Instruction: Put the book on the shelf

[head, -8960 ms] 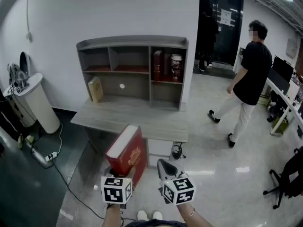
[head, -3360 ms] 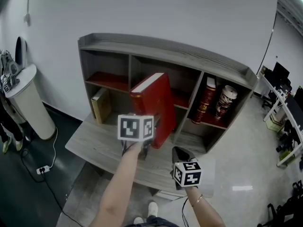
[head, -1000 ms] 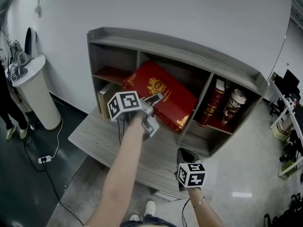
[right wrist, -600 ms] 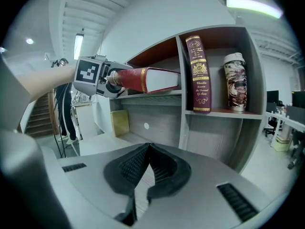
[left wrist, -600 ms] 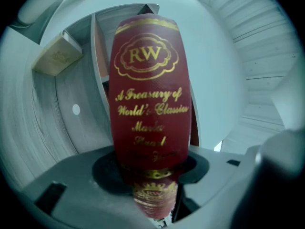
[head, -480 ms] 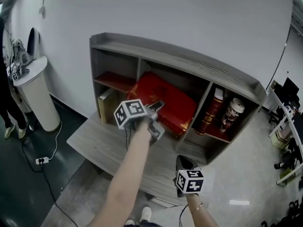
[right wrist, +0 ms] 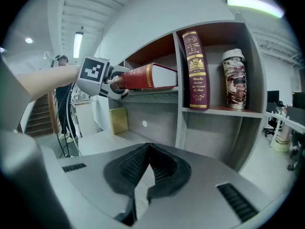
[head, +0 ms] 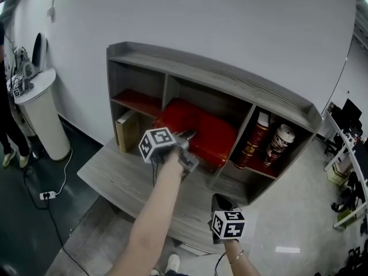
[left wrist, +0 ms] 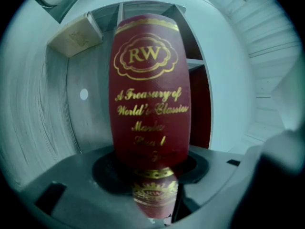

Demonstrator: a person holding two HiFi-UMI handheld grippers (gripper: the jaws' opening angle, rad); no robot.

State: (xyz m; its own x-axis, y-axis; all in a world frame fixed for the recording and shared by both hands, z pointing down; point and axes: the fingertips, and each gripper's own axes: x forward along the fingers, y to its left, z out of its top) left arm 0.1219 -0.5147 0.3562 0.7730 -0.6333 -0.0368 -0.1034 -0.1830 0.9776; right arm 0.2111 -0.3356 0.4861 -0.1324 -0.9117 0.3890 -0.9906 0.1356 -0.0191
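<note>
Left gripper view: left gripper (left wrist: pixel 152 173) jaws clamped on book (left wrist: pixel 150 94) by its spine. Book lies flat, mostly inside shelf (head: pixel 230 80), middle compartment, seemingly resting on the board. Right gripper (right wrist: pixel 143 173) low, well apart, jaws together, empty.

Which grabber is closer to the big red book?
Left. The left gripper has its jaws shut on the red book, held flat at the shelf's middle compartment. The right gripper hangs lower, in front of the desk, apart from it.
</note>
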